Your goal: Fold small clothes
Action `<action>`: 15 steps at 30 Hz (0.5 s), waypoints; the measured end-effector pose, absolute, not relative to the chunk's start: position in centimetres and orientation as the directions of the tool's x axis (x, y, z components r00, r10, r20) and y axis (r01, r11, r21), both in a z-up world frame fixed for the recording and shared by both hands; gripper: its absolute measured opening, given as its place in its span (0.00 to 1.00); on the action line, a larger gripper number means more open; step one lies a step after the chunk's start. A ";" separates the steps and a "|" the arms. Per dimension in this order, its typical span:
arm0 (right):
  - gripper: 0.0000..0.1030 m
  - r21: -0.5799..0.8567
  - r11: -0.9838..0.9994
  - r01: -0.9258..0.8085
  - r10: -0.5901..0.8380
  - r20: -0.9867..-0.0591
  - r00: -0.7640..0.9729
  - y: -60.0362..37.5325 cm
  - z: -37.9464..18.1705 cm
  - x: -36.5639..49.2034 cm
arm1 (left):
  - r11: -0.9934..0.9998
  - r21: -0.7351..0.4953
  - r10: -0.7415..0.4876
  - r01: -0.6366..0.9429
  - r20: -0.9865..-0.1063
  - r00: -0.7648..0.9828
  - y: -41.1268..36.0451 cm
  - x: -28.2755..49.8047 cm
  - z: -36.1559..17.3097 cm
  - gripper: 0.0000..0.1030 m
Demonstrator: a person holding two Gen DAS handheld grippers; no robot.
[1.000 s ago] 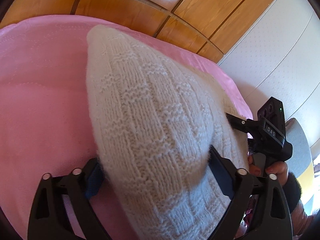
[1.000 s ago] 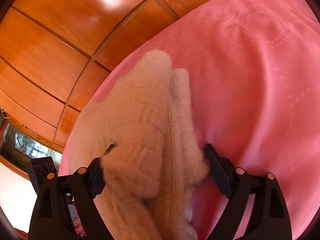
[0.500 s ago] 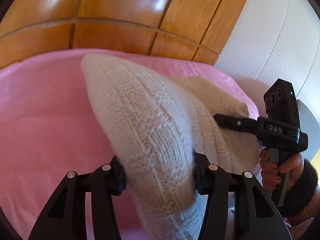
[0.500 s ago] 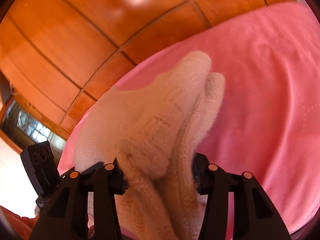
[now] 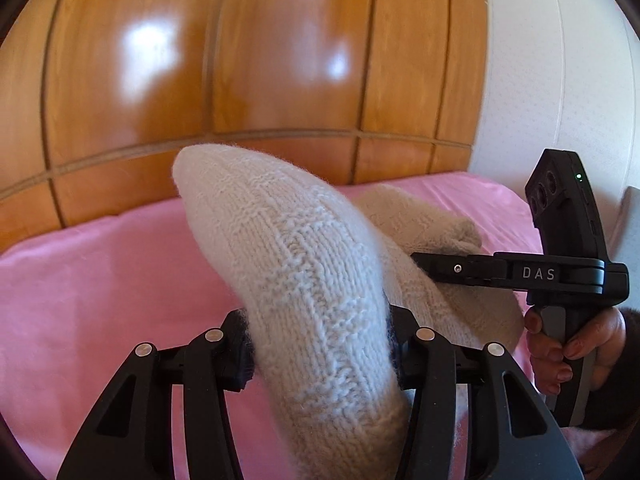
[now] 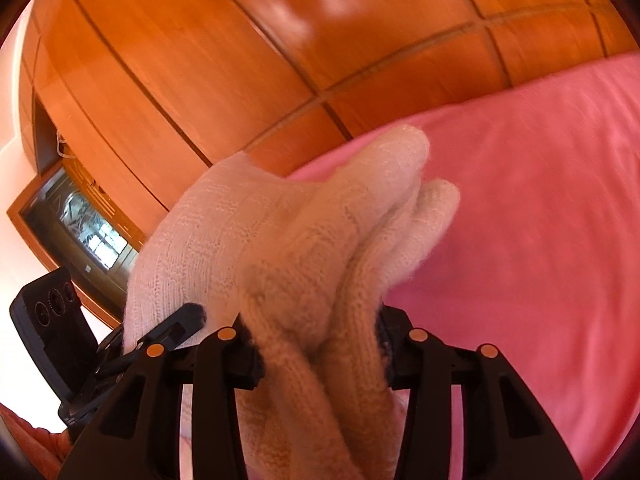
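Both grippers clamp the knit [image 5: 316, 280] above the pink bed [image 5: 100, 280]: left gripper [image 5: 320, 350] grips one bunched end, right gripper [image 6: 318, 346], fingers just closing, squeezes the other.

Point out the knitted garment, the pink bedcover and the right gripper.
knitted garment [image 5: 312, 280], left wrist view, raised knit fold.
pink bedcover [image 6: 540, 240], right wrist view, bare cloth.
right gripper [image 6: 320, 340], right wrist view, between fingertips, clamped on knit.
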State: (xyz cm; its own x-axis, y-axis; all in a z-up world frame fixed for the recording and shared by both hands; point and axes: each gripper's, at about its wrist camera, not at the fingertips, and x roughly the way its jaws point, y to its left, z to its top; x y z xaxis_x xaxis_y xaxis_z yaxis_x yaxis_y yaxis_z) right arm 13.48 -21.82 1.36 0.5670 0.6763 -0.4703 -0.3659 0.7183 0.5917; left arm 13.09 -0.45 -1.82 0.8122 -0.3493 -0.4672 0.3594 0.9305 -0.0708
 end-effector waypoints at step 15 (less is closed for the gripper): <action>0.39 0.329 0.832 -0.447 0.555 -0.495 0.668 -15.1 1.0 26.9 | 0.985 -0.003 -0.157 0.173 -0.436 0.886 2.0 27.9 -4.8 0.48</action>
State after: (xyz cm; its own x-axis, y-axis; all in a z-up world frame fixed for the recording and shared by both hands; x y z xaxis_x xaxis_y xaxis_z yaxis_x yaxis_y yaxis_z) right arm 26.94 -15.14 0.96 0.6684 0.5551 -0.4951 -0.4473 0.8318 0.3287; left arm 27.86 1.99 -4.76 0.8863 -0.1566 -0.4358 0.1727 0.9850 -0.0027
